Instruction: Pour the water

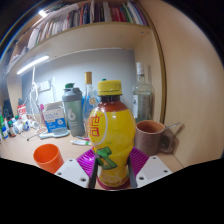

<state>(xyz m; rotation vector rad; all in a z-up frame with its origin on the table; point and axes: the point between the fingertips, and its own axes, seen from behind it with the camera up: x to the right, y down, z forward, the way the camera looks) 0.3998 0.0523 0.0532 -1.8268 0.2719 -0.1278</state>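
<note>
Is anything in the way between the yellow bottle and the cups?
Nothing visible. The hand-held gripper has the bottle between its fingers, apparently pressed on it. The orange cup stands open to one side, the brown mug to the other, with bare desk between.

A clear plastic bottle [111,135] with a yellow cap and a red and yellow label is seen filled with yellow liquid. It is held upright between the gripper's [112,160] two pads, capped, above the pale desk surface
</note>
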